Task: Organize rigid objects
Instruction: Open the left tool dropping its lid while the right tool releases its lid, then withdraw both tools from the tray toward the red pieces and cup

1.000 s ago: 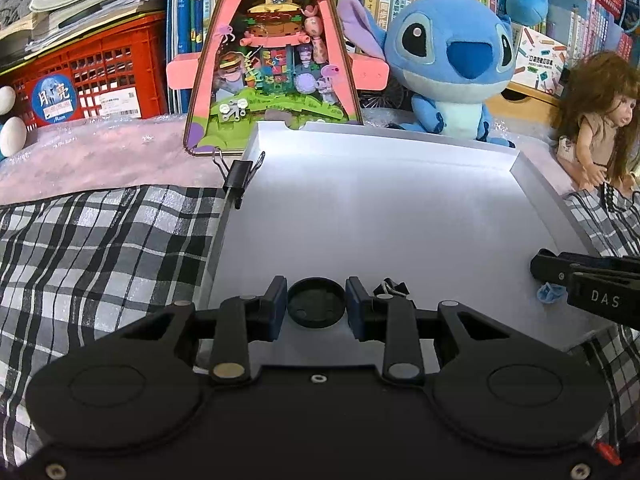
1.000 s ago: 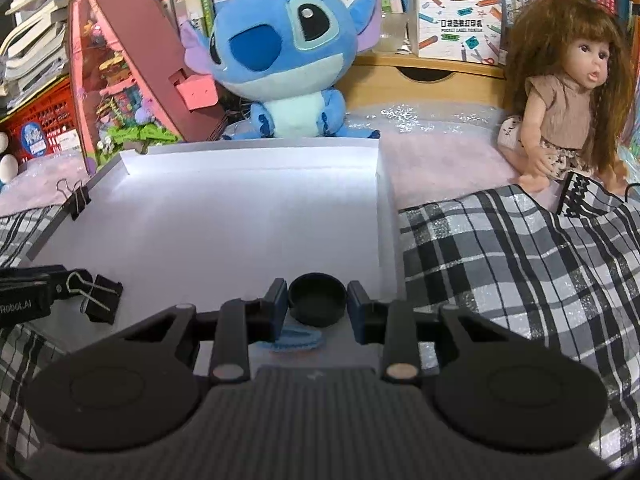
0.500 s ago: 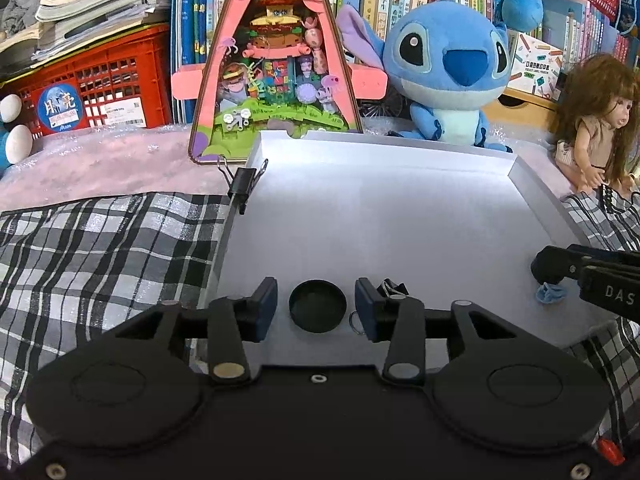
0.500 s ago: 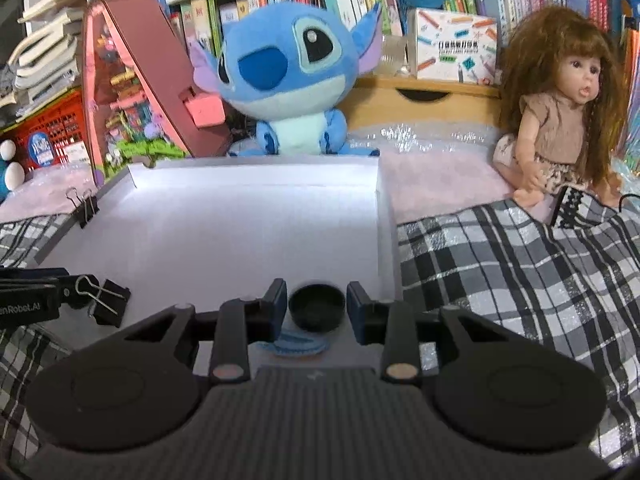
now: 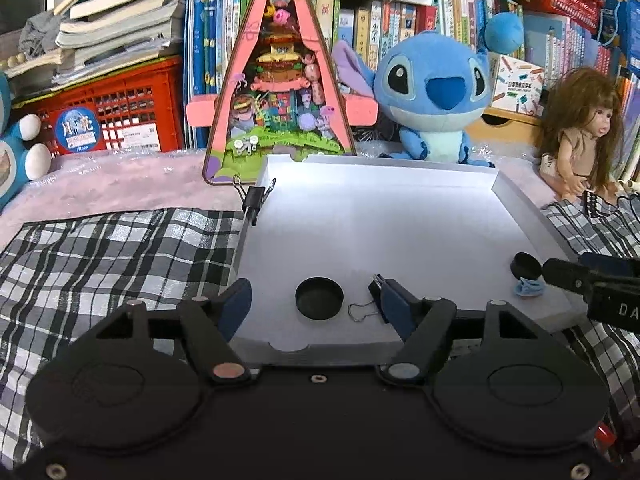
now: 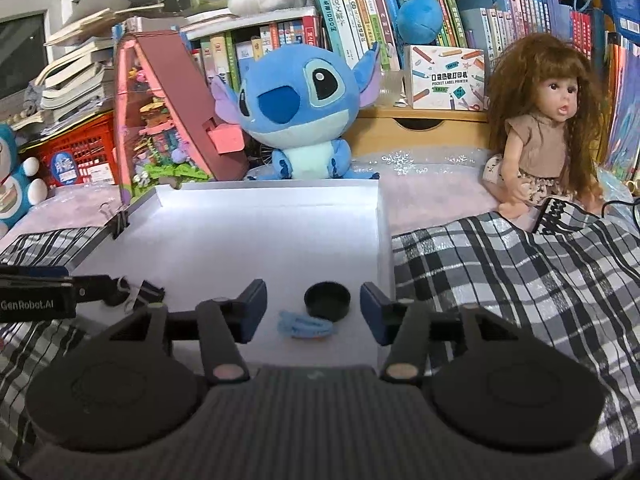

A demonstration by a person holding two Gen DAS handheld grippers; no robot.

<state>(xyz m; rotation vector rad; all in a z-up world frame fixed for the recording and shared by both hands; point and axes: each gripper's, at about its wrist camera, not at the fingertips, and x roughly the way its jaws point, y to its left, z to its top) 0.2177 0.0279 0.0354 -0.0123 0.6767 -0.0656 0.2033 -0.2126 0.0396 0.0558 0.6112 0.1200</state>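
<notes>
A white tray (image 5: 400,200) lies on a plaid cloth. In the left wrist view a black cap (image 5: 319,298) rests on the tray's near left part, between the spread fingers of my open left gripper (image 5: 316,306); a binder clip (image 5: 376,284) lies beside its right finger. In the right wrist view a second black cap (image 6: 327,301) and a small blue clip (image 6: 306,325) lie on the tray's near right corner, between the fingers of my open right gripper (image 6: 314,312). Both caps lie free of the fingers.
Another binder clip (image 5: 254,197) is clamped on the tray's left rim. Behind the tray stand a pink triangular toy house (image 5: 280,92), a blue plush (image 5: 434,96) and a doll (image 6: 548,128). Bookshelves and a red crate (image 5: 116,116) fill the back.
Both grippers opened and let go of their black caps, which now lie on the tray. Both grippers drew back and rose a little.
</notes>
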